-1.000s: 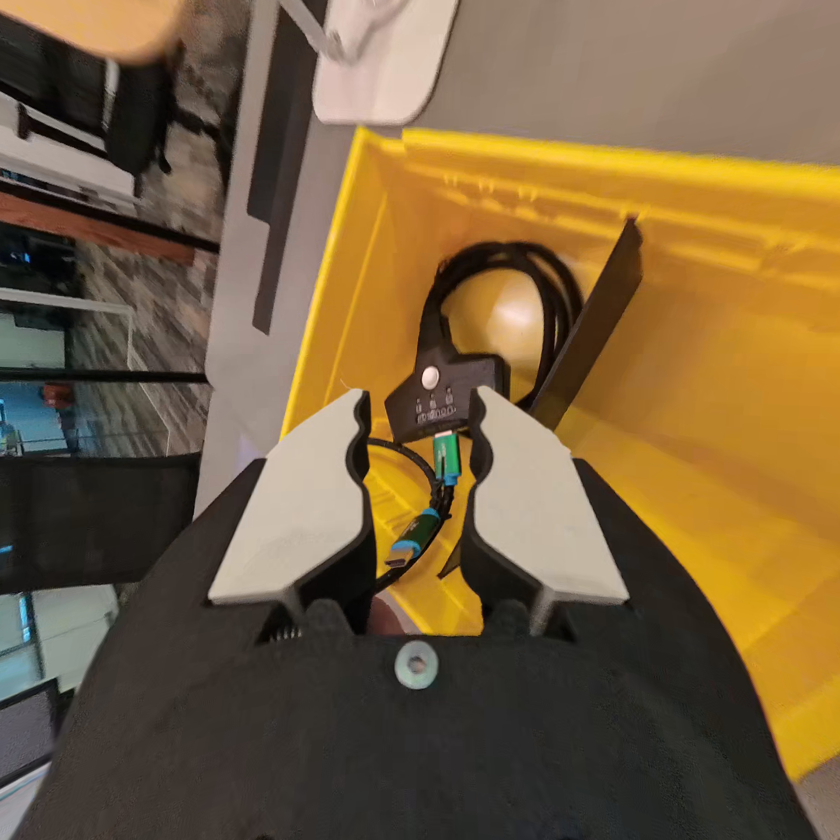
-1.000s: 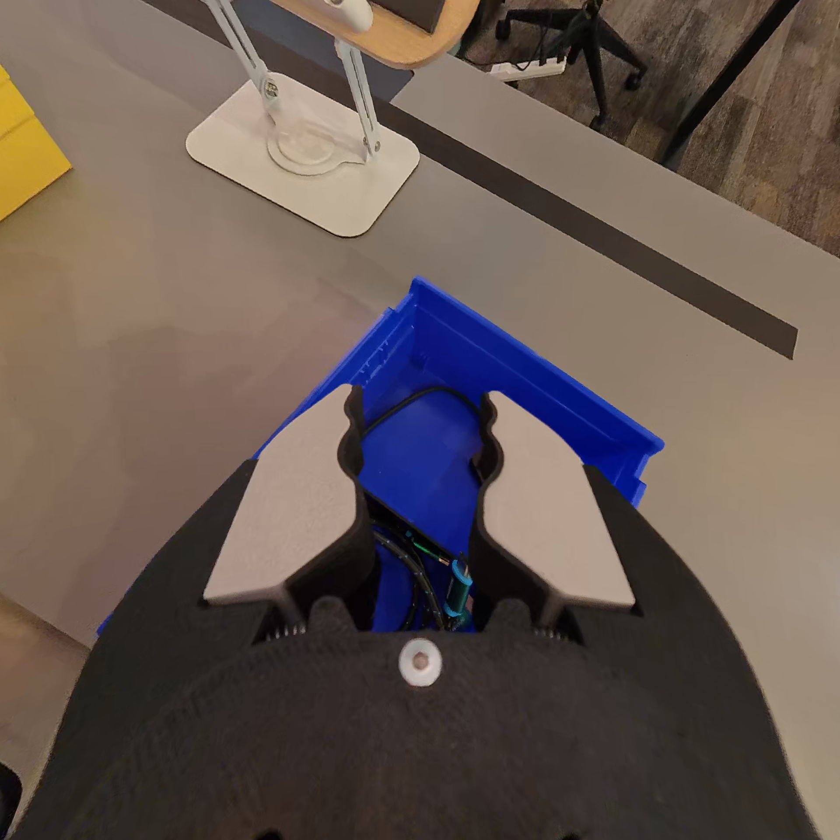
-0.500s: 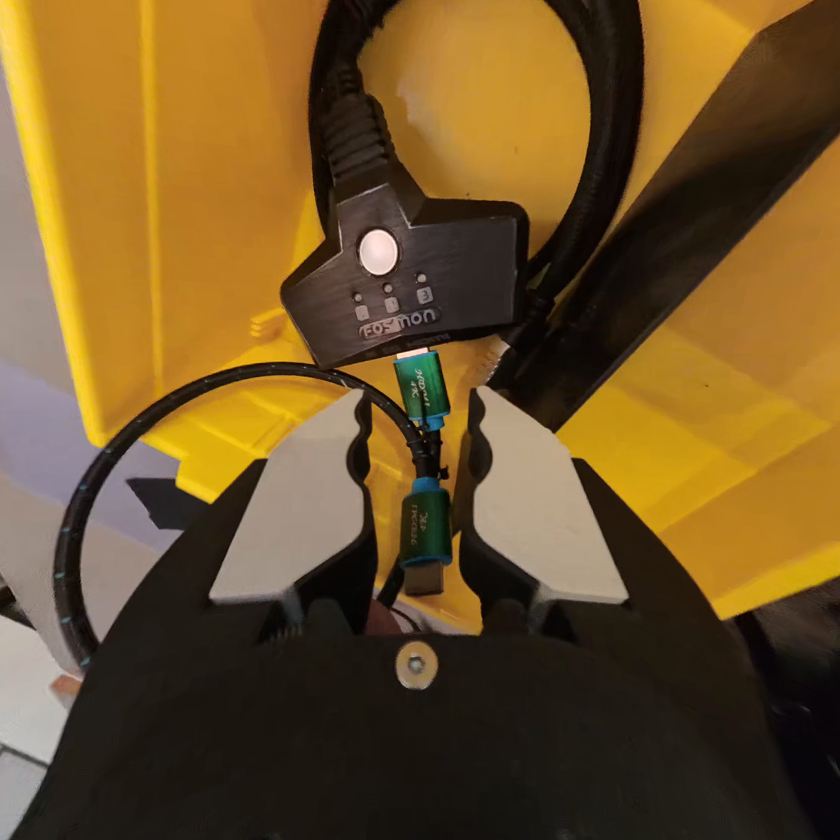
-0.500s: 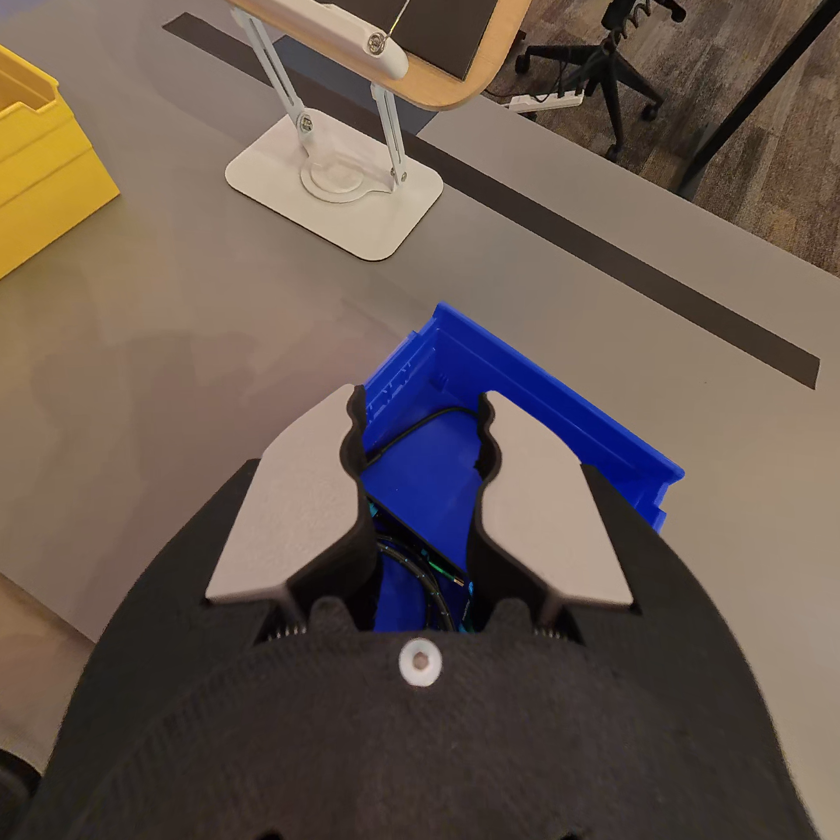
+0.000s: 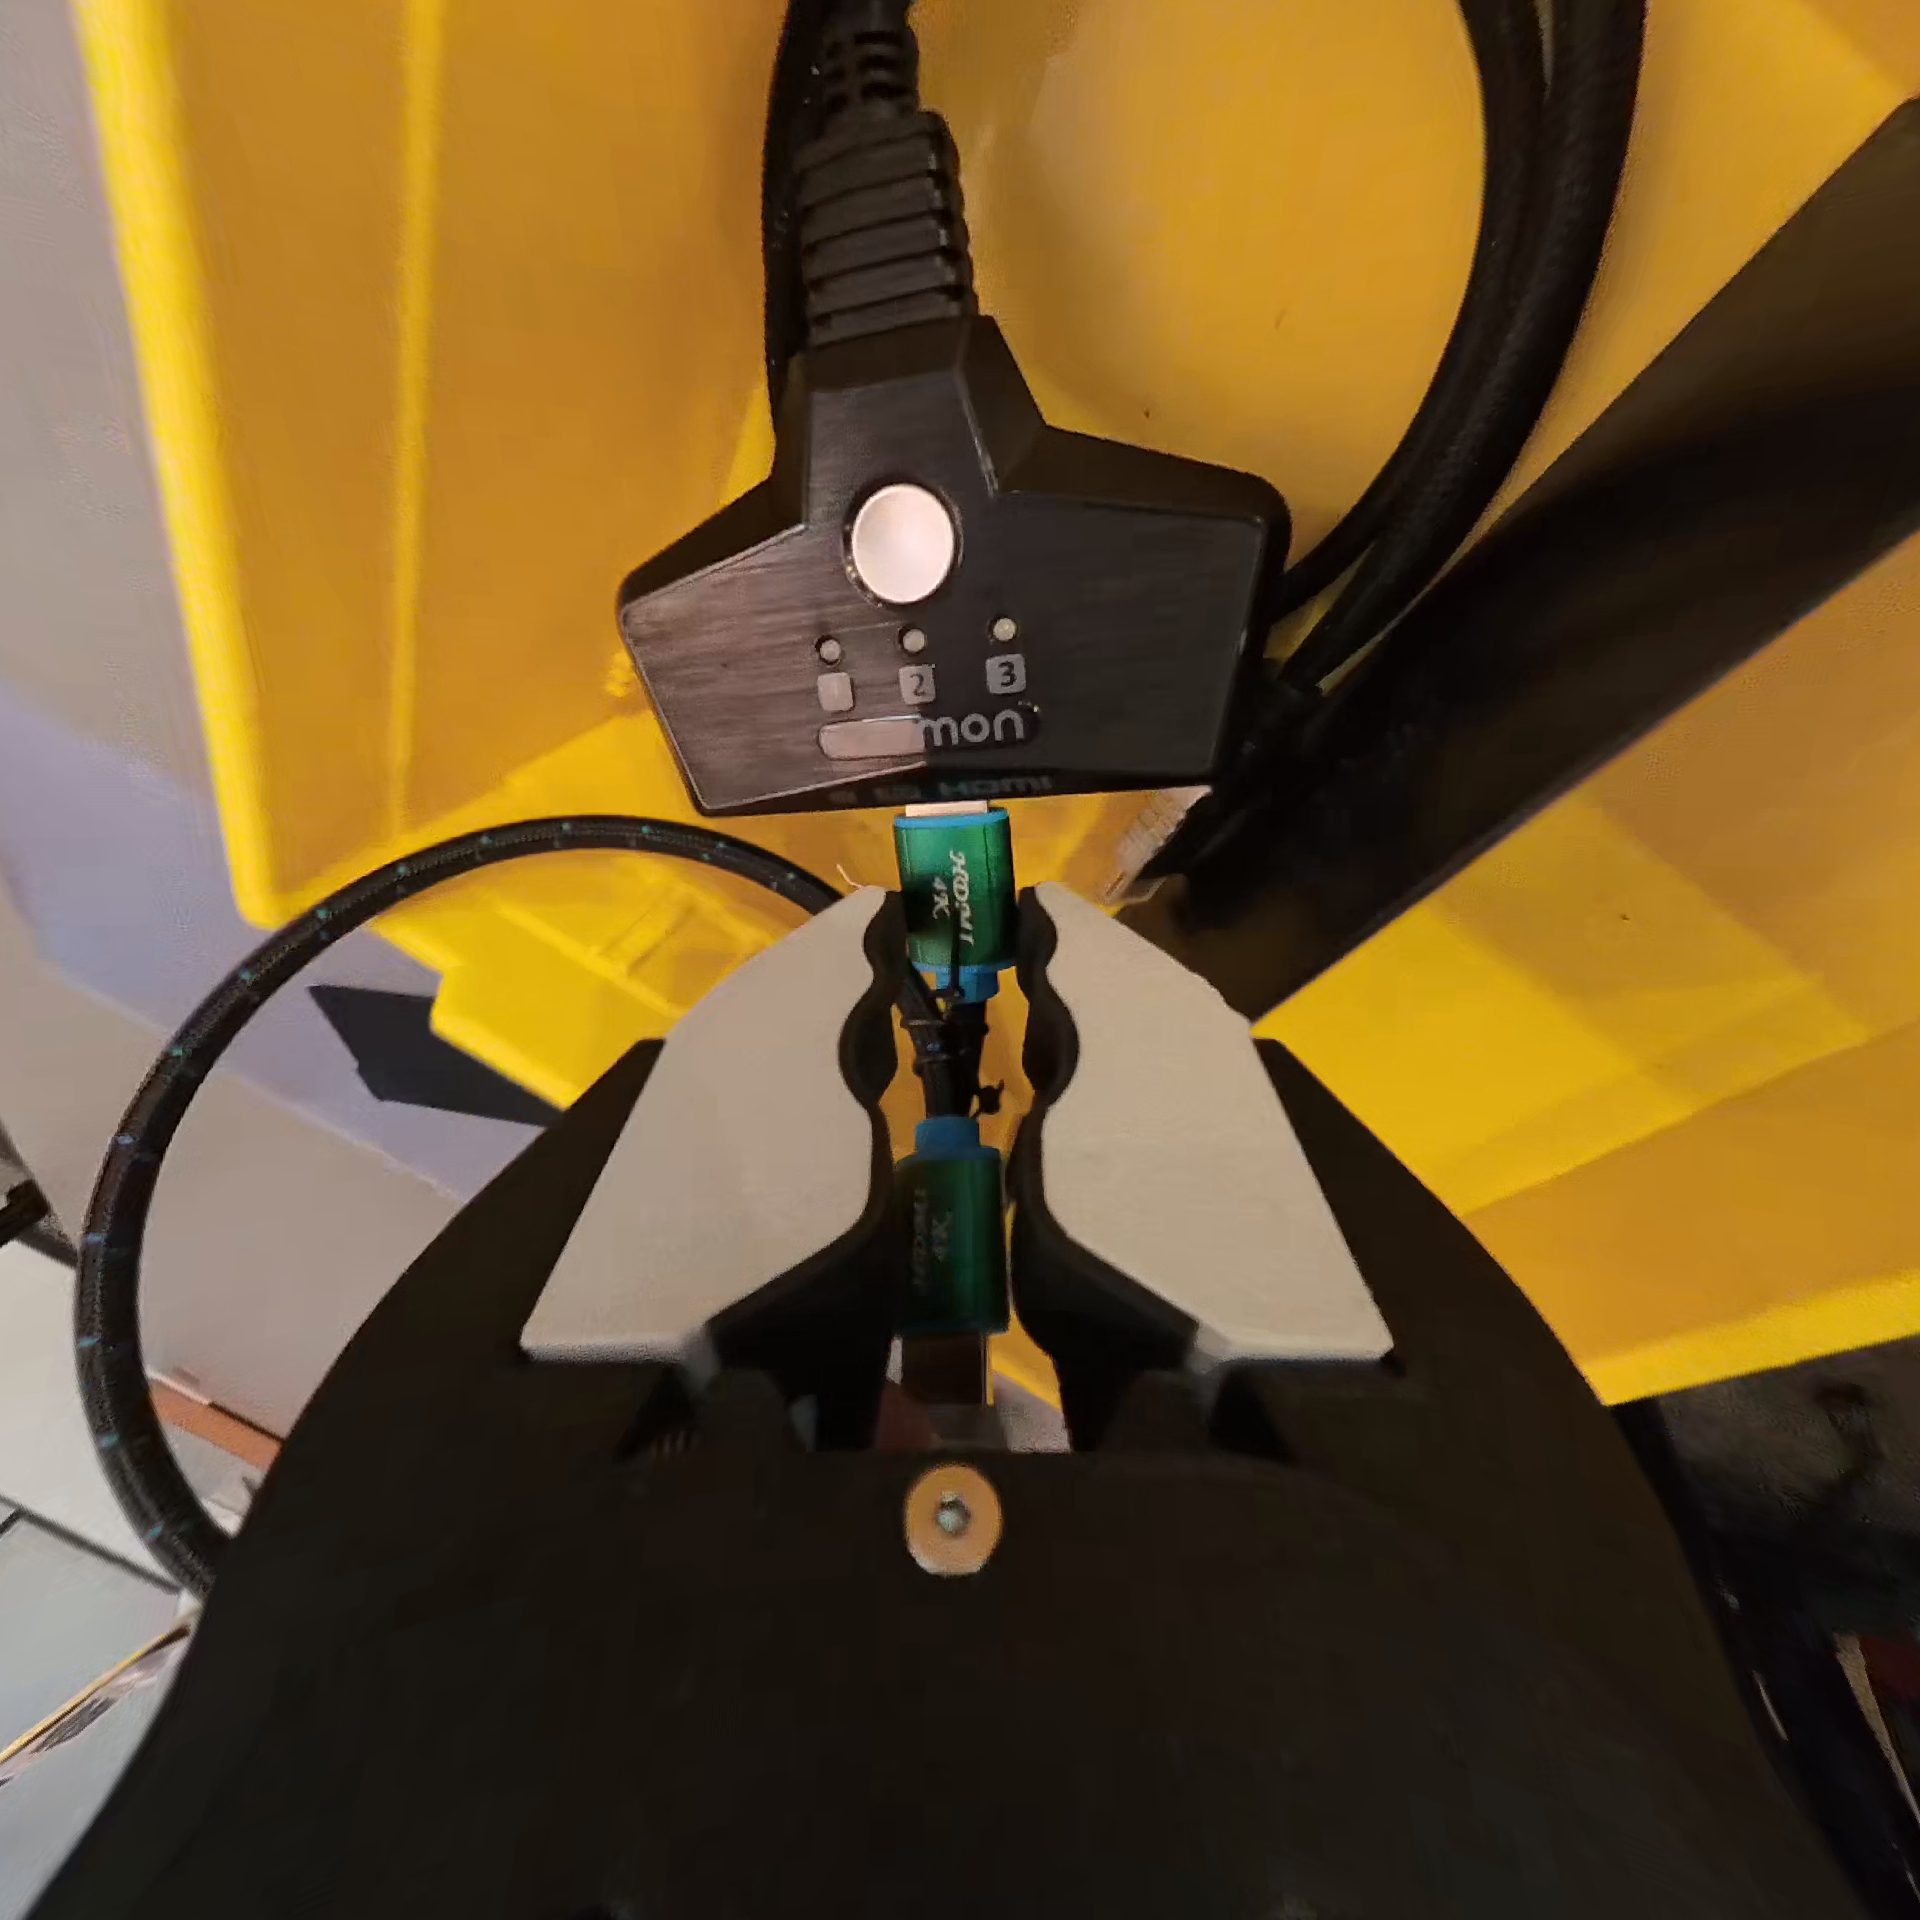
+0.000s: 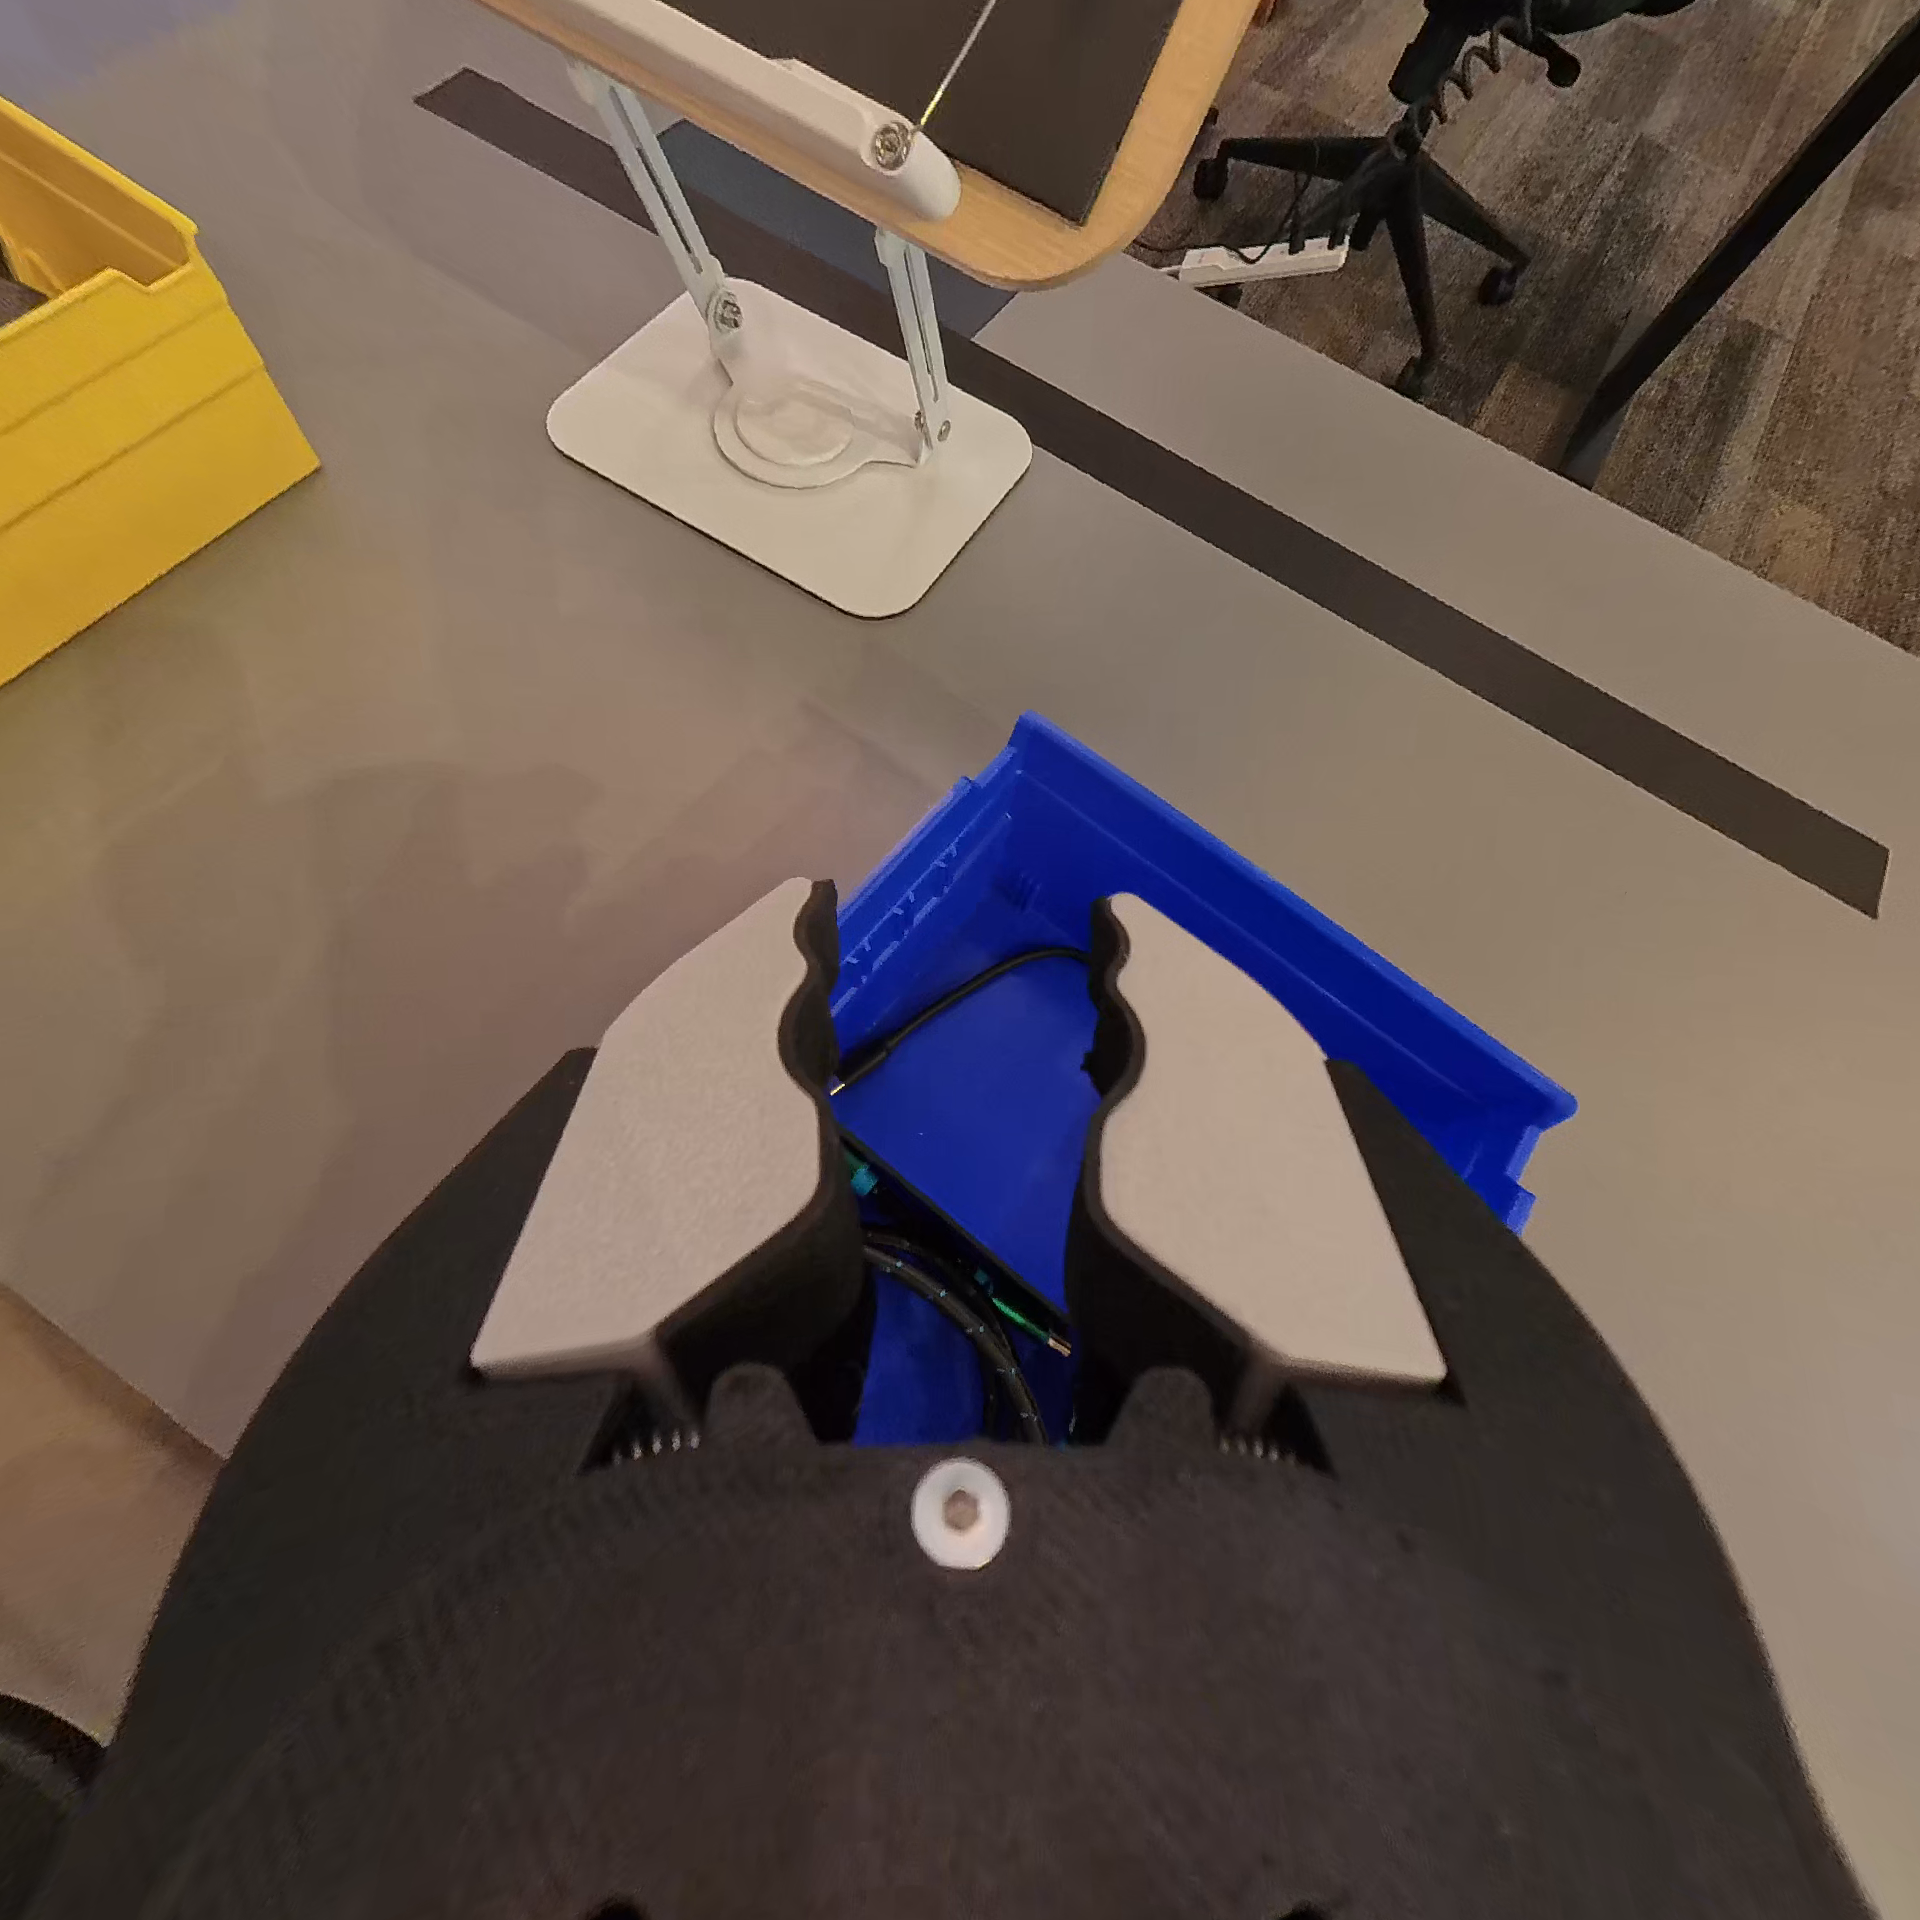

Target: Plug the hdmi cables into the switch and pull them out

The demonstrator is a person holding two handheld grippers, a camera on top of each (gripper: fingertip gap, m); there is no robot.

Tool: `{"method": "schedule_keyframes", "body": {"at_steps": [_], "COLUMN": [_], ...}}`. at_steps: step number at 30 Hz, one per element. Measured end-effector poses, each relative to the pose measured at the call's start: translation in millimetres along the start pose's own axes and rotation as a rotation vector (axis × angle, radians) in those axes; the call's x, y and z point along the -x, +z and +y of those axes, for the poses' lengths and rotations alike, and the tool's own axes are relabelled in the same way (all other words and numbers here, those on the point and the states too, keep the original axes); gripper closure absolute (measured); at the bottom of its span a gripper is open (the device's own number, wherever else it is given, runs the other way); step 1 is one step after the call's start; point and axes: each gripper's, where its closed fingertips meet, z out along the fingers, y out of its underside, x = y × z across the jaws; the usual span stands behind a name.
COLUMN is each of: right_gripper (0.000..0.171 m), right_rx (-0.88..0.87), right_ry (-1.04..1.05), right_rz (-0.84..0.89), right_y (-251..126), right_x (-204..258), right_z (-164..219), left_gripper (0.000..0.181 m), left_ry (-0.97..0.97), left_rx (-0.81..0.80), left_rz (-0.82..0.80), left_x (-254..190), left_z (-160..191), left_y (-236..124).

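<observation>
The left tongs (image 5: 954, 920) are clamped on a green plug (image 5: 951, 896) seated in the black switch (image 5: 956, 634), which lies in the yellow bin (image 5: 540, 416). The right tongs (image 6: 961, 925) stand apart over the blue bin (image 6: 1226, 883) on the desk (image 6: 468, 727), cables (image 6: 977, 1320) inside.

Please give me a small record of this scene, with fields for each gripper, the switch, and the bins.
left gripper: shut on green HDMI plug
plug: seated in black switch, middle port
switch: inside yellow bin
right gripper: open, holds nothing, above blue bin
blue bin contents: dark cables
</observation>
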Motion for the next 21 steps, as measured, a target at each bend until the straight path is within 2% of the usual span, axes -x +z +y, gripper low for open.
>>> {"method": "schedule_keyframes", "body": {"at_steps": [7,12,16,21], "right_gripper": [0.127,0.128,0.128,0.127], "right_rx": [-0.016,-0.039,-0.075,-0.097], "right_ry": [-0.041,-0.101,-0.173,-0.263], "right_rz": [-0.008,-0.052,-0.167,-0.388], "right_y": [-4.4,-3.8,3.1,25.5], "right_x": [14.8,43.4,91.5,179.7], "right_z": [-12.9,-30.0,-48.8,-63.5], "left_gripper": [0.162,0.162,0.162,0.162], "left_ry": [-0.024,-0.049,-0.078,-0.079], "left_rx": [-0.144,-0.253,-0.361,-0.447], "left_rz": [-0.166,-0.254,-0.250,-0.233], "left_x": [17.0,21.6,13.0,-4.2], "left_z": [1.3,3.5,2.2,0.0], "left_y": [-45.4,-82.4,-106.5,-128.4]}}
